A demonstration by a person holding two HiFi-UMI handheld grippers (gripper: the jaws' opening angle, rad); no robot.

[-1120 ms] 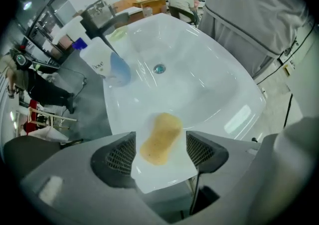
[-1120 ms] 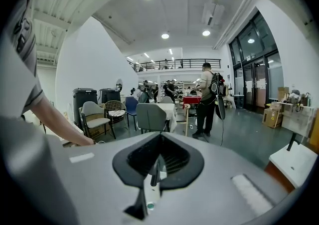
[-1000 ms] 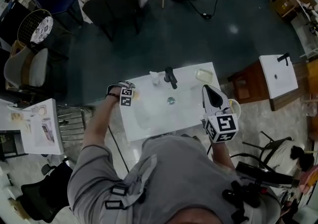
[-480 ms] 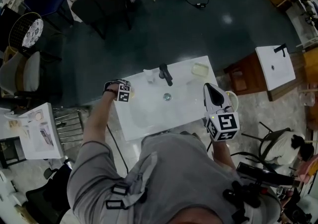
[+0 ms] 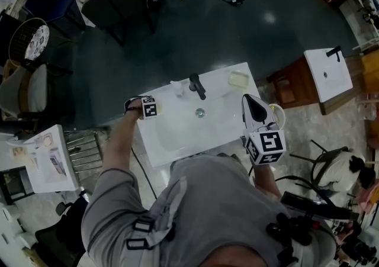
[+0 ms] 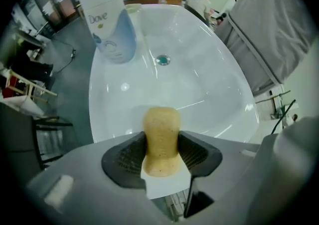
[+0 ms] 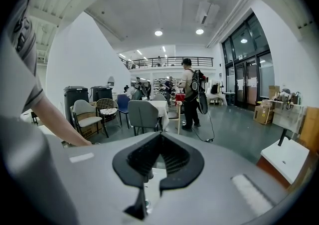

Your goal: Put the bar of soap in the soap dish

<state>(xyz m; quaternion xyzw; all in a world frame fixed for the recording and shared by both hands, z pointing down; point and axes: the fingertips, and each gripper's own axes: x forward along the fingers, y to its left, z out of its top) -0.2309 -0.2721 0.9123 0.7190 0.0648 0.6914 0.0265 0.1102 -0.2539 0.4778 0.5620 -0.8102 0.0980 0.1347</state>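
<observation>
Soap bar (image 6: 160, 139) clamped in left fingers (image 6: 124, 159) that just closed, at sink (image 6: 199, 84), right fingers (image 7: 142, 159) seemingly together

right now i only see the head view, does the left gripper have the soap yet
observer: yes. In the left gripper view the bar of soap stands pinched between the left gripper's pads. The jaws have just been closing on it.
operator: ok and is anything in the right gripper
observer: no. The right gripper has nothing between its jaws, and its view faces a grey chair out in the room.
</observation>
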